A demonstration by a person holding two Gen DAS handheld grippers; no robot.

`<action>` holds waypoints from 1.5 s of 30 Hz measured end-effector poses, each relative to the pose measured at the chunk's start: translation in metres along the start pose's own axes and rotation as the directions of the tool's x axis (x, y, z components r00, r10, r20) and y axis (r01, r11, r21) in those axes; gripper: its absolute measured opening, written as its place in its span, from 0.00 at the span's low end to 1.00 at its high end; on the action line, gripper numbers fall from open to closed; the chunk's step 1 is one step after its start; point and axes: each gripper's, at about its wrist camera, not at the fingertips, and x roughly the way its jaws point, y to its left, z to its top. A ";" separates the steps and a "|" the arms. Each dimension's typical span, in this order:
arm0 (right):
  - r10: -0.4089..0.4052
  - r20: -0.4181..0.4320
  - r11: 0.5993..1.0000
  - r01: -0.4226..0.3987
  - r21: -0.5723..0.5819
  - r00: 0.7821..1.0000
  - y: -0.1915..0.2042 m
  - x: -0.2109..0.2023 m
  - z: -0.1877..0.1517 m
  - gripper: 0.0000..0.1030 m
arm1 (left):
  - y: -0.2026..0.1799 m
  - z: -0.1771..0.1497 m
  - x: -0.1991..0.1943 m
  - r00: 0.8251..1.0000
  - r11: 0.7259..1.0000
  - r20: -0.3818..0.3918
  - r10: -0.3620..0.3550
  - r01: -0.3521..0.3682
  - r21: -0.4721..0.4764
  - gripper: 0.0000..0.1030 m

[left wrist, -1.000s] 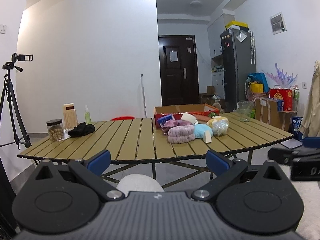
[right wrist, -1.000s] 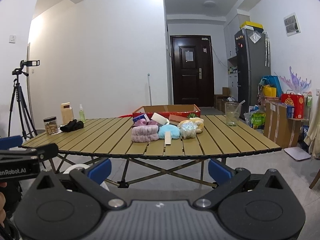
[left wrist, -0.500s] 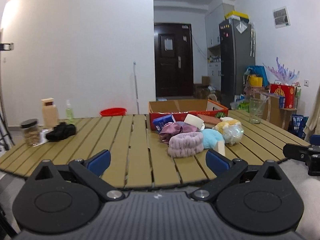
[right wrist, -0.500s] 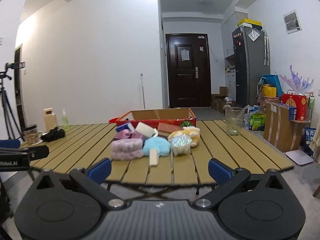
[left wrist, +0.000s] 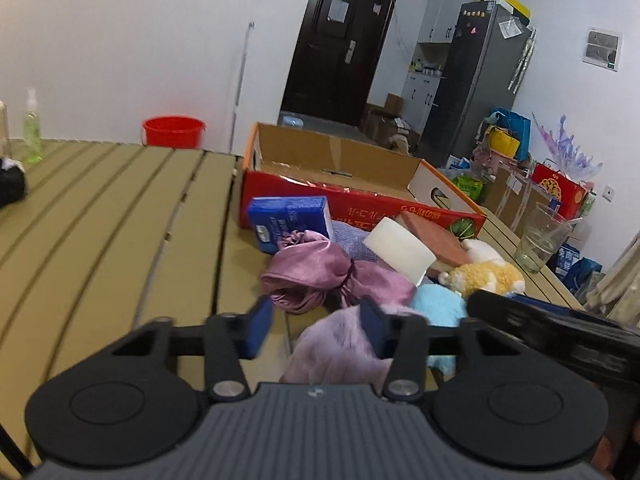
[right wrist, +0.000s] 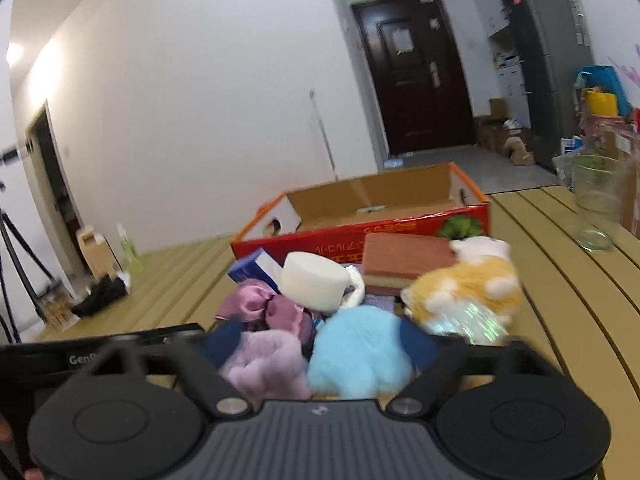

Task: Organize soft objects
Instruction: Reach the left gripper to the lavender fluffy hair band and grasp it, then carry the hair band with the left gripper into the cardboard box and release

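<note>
Soft objects all sit in a heap on the slatted table (left wrist: 120,208), low centre of both frames, just in front of the red cardboard box (left wrist: 360,200); the box interior shows only bare cardboard, so by my reading nothing is sorted yet and the whole pile remains. Left gripper (left wrist: 316,330): jaws closing, the pink fuzzy band (left wrist: 340,352) lies between them, but pad contact is not evident. Right gripper (right wrist: 320,344): jaws closing, with the pink band and the light blue plush (right wrist: 356,356) between its blurred pads; no grip seen. Left view alone shows the blue packet (left wrist: 290,220) face-on, the red bucket (left wrist: 174,131) at upper left and the purple satin cloth (left wrist: 316,276) spread out. Right view alone shows the glittery item (right wrist: 468,320) under the yellow plush (right wrist: 472,280), and a tripod (right wrist: 16,248) at the left edge.
</note>
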 end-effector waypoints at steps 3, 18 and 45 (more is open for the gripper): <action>0.031 -0.052 1.000 -0.031 0.005 0.998 0.004 0.035 0.004 0.23 | 0.002 -0.014 0.008 0.999 0.999 -0.051 -0.018 0.019 0.026 0.21; 0.156 -0.040 0.985 -0.153 0.078 0.987 0.005 -0.026 -0.051 0.25 | 0.023 -0.036 -0.065 0.984 0.980 0.052 -0.169 0.174 -0.095 0.60; 0.206 0.019 0.978 -0.206 0.011 0.978 0.017 0.009 0.041 0.12 | 0.008 0.080 -0.014 0.979 0.981 0.064 -0.195 0.195 -0.003 0.17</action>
